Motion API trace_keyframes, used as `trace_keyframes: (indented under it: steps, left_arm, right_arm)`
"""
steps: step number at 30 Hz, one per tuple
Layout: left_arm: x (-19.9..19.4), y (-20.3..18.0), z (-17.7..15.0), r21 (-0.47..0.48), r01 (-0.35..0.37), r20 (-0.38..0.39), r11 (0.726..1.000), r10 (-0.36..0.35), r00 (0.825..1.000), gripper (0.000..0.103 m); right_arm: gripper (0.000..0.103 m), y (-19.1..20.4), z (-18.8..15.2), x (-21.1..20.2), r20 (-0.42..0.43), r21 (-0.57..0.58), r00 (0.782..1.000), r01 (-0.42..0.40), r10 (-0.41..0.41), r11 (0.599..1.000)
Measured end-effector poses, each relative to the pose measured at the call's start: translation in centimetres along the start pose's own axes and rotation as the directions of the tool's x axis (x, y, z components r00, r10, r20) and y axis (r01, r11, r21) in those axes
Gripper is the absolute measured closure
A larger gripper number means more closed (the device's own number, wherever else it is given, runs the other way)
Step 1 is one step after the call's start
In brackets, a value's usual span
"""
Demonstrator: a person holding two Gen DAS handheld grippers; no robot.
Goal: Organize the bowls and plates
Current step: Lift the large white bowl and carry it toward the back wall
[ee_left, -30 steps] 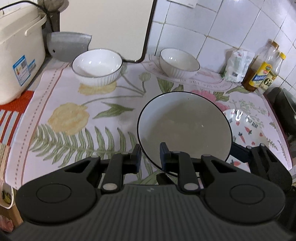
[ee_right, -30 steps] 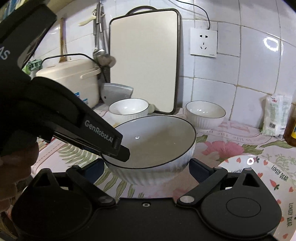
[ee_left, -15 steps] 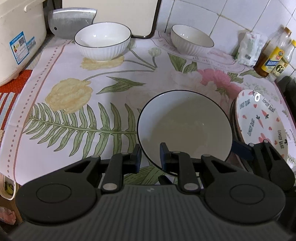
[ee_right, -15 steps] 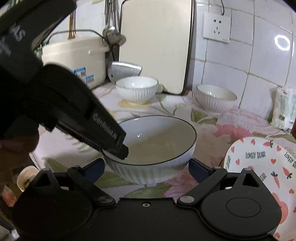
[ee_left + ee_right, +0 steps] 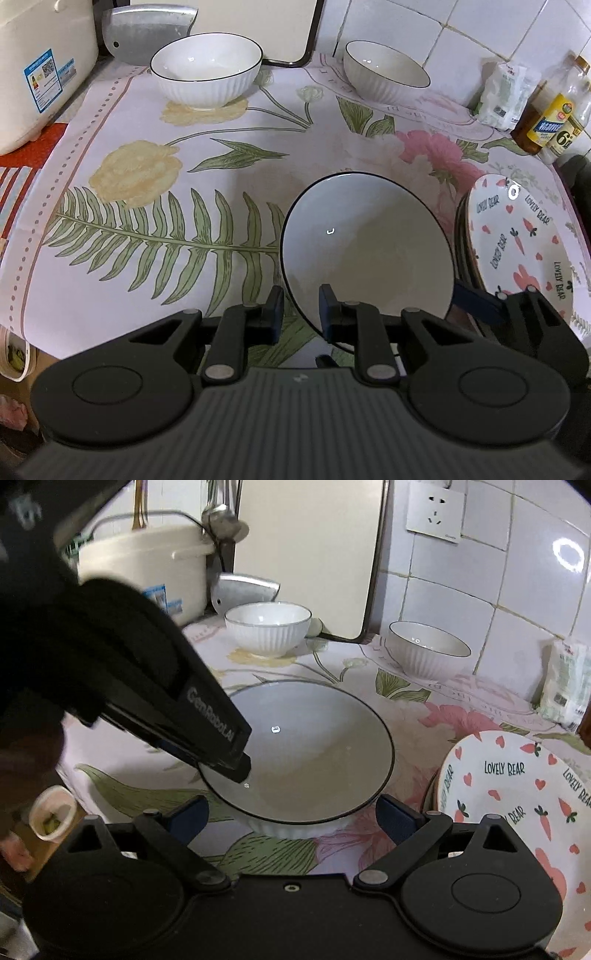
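My left gripper (image 5: pixel 301 310) is shut on the near rim of a white ribbed bowl with a dark rim (image 5: pixel 369 247), one finger inside and one outside. The bowl (image 5: pixel 314 746) sits low at the floral cloth in front of my right gripper (image 5: pixel 291 812), which is open, its jaws wide on either side of the bowl without touching it. Two more white bowls stand at the back, one on the left (image 5: pixel 207 74) and one on the right (image 5: pixel 386 75). A stack of plates, the top one patterned with hearts and carrots (image 5: pixel 524 240), lies to the right.
A white rice cooker (image 5: pixel 33 70) stands at the back left beside a cleaver blade (image 5: pixel 147 33). A cutting board (image 5: pixel 310 550) leans on the tiled wall. A white packet (image 5: pixel 504 96) and oil bottles (image 5: pixel 550 118) stand at the back right. The table's front edge is close below.
The left gripper has carried the bowl back toward the table's front and lower, close to the cloth beside the plate stack. The right gripper has moved along with it, still open.
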State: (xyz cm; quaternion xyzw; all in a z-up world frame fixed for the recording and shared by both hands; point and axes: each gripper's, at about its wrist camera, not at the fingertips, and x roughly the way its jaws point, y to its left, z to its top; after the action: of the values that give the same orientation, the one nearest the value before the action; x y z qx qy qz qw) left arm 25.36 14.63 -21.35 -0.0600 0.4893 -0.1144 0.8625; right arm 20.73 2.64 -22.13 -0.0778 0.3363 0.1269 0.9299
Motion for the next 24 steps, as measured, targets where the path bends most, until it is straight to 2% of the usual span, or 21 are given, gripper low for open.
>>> trace_keyframes:
  steps: [3,7,12,19,24]
  left_arm:
    - [-0.9,-0.3,-0.1,0.006,-0.012,0.007,1.0,0.012,1.0,0.083]
    - [-2.5,-1.0,-0.5,0.032,-0.039,0.014,0.999,0.039,0.999,0.064]
    - [-4.4,-1.7,-0.7,0.06,-0.028,0.027,0.998,0.027,0.999,0.062]
    - [-5.7,-2.3,-0.3,0.094,-0.041,0.03,0.995,0.038,0.999,0.059]
    - [-6.5,-2.9,0.3,0.118,-0.05,0.033,0.992,0.047,0.998,0.056]
  right_arm:
    - [0.004,-0.5,0.1,-1.4,0.011,0.009,1.0,-0.024,0.024,1.0]
    - [0.004,-1.4,0.4,-3.4,0.034,0.001,0.998,-0.053,0.053,0.999]
    - [0.005,-3.0,0.6,-5.3,0.052,0.014,0.995,-0.088,0.087,0.996]
    - [0.005,-5.3,1.7,-7.7,0.111,0.037,0.991,-0.084,0.08,0.996]
    - [0.005,-7.6,2.5,-9.0,0.115,0.105,0.988,-0.115,0.102,0.988]
